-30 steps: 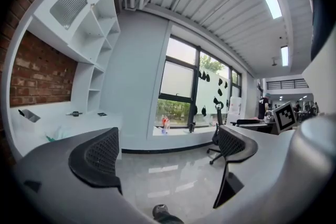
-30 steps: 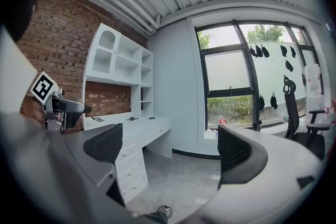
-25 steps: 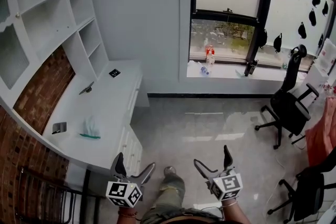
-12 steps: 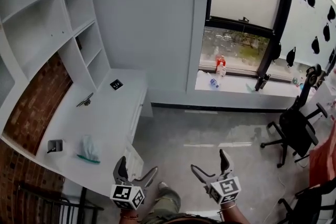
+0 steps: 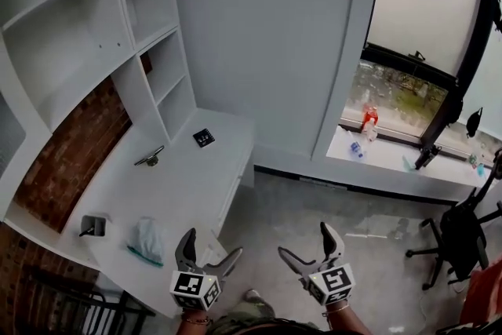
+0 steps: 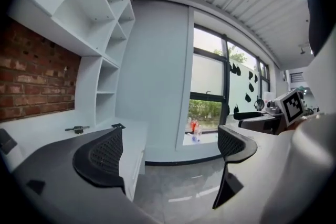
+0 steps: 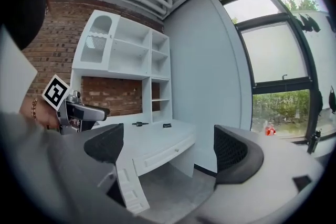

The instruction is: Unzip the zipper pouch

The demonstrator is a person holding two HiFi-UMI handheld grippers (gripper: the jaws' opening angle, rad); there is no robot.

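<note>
On the white desk (image 5: 188,176), expect a light, floppy zipper pouch (image 5: 146,236): pin its body, pinch by the teal zipper (image 5: 140,251), with left gripper (image 5: 210,245) and right gripper (image 5: 305,242) spread wide, empty.

White desk (image 5: 184,180), bearing: translucent zipper pouch (image 5: 146,241) with a teal edge near the front; small grey container (image 5: 92,226) just beside it; dark metal object (image 5: 149,158) mid-desk; black square item (image 5: 204,138) at the far end.

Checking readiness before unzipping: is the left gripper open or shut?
Open. The left gripper shows its jaws wide apart, with nothing between them.
</note>
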